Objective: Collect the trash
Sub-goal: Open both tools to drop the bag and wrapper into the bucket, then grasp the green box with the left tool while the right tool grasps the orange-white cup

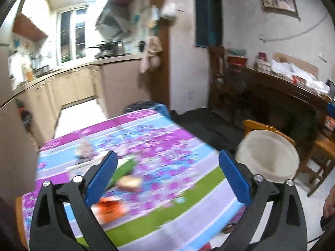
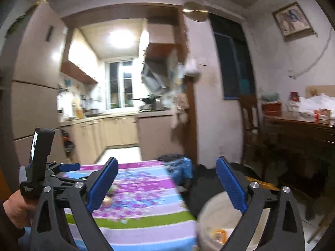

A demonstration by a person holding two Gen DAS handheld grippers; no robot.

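A: How do the fingers stand?

B: The left gripper [image 1: 167,174] is spread wide with nothing between its two blue pads [image 1: 102,177]. The right gripper [image 2: 166,185] is just as wide and also empty.

A: What lies under the left one?

B: The table [image 1: 188,209], in a striped floral cloth. I count four blurred bits of trash: an orange packet [image 1: 110,208], a tan piece [image 1: 129,183], a green wrapper [image 1: 123,169] and a pale crumpled lump [image 1: 84,150]. A small blue scrap [image 1: 180,200] lies apart.

A: And the bin?

B: One white bucket [image 1: 268,156] just off the table's right edge. From the right wrist, the bucket [image 2: 211,215] sits below the right finger, with one orange piece [image 2: 219,235] inside.
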